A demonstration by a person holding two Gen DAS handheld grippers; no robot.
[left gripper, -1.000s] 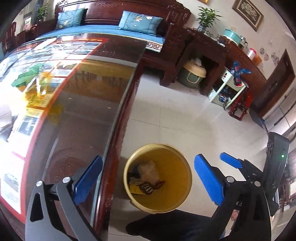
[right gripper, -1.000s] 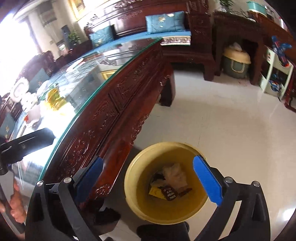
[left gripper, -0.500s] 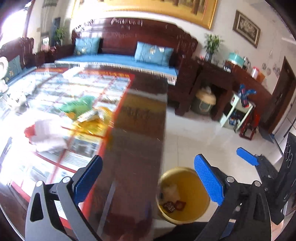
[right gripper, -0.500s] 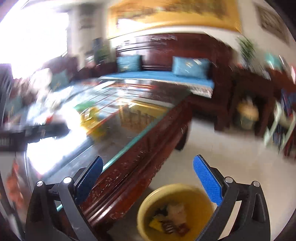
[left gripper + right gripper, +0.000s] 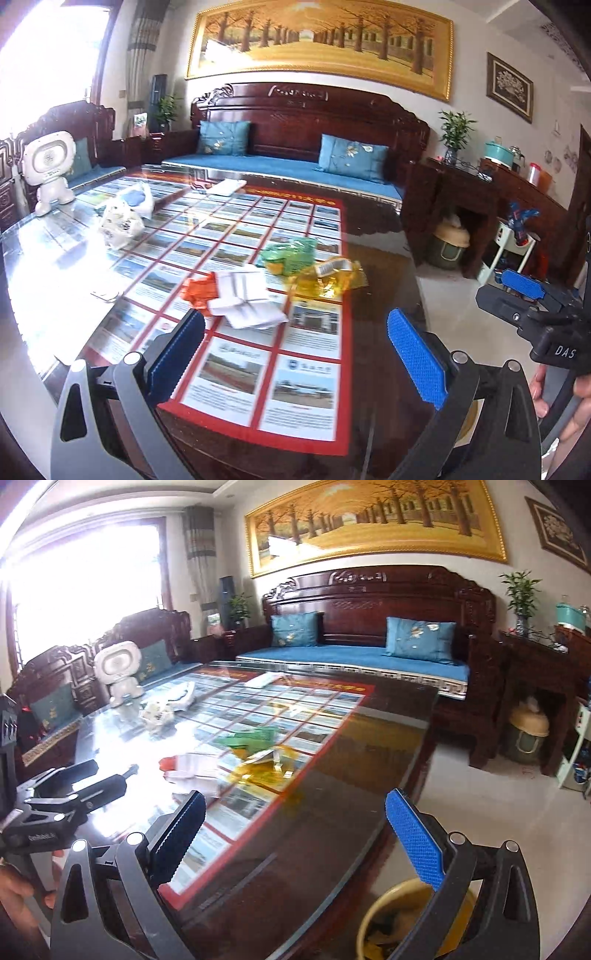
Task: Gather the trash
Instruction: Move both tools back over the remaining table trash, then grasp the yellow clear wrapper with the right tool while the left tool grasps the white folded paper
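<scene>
Reading "DAS", the right gripper is being held parted; left gripper parted, empty; three wrappers lying centre-table.

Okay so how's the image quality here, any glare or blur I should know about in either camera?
Left wrist view: the window is blown out and glare whitens the glass tabletop; the white paper scraps are slightly soft. Right wrist view: the window is overexposed, glare washes out the paper scraps, and the yellow wrapper looks smeared. Both: fisheye bending at the edges.
</scene>
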